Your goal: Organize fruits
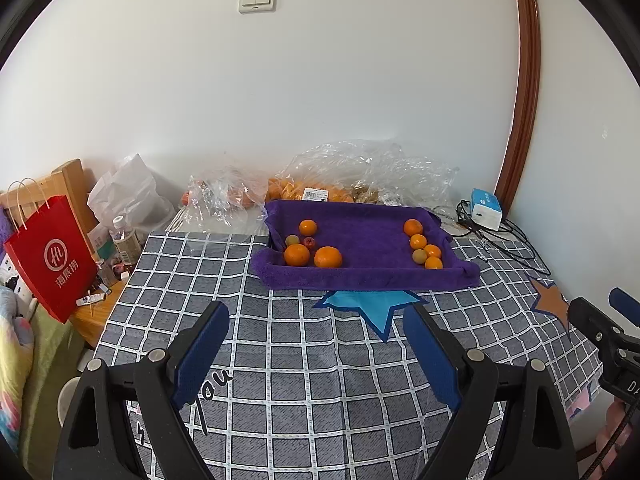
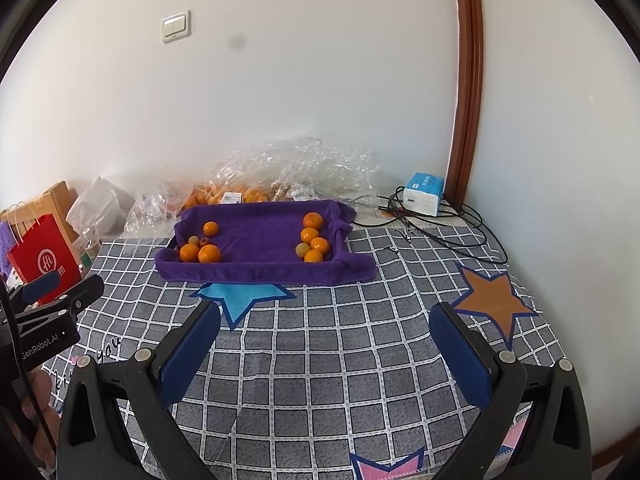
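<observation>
A tray lined with a purple towel [image 1: 360,276] [image 2: 256,272] sits at the far side of the checked cloth. At its left end lie three oranges [image 1: 297,255] [image 2: 209,254], a small green fruit [image 1: 292,239] and a small red fruit [image 1: 309,242]. At its right end lie several small oranges [image 1: 418,241] [image 2: 310,235] and one green fruit [image 1: 419,256] [image 2: 303,249]. My left gripper [image 1: 316,316] is open and empty, well short of the tray. My right gripper [image 2: 325,316] is open and empty, also short of the tray.
Clear plastic bags with more oranges [image 1: 320,188] [image 2: 240,194] lie behind the tray against the wall. A blue-white box [image 1: 486,208] [image 2: 424,194] and black cables [image 2: 440,232] are at the back right. A red paper bag [image 1: 50,256] and bottles [image 1: 124,240] stand left.
</observation>
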The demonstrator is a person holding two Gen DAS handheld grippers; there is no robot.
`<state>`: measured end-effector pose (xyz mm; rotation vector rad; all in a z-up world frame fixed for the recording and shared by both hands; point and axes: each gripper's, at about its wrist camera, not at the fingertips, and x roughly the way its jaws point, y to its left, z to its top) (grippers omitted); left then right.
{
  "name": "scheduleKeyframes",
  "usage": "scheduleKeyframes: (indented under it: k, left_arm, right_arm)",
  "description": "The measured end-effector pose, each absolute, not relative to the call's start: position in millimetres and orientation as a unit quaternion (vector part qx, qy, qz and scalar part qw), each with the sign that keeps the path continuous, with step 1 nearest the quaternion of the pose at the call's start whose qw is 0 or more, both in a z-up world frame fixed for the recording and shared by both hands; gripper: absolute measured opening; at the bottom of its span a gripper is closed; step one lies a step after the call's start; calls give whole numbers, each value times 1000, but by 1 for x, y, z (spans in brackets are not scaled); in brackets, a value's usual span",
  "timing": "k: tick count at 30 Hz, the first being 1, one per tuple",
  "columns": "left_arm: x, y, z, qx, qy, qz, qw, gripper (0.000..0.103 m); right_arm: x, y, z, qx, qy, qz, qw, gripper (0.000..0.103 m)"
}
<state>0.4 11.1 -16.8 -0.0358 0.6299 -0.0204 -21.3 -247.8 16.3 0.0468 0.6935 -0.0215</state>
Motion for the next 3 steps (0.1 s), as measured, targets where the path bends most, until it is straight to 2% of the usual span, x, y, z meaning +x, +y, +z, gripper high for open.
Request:
scheduleKeyframes:
  k: [3]
  left_arm:
    - [3,10,-19,-19,310,-14,950,89]
  right_arm:
    - [-21,-246,15,21,339,-11,941,102]
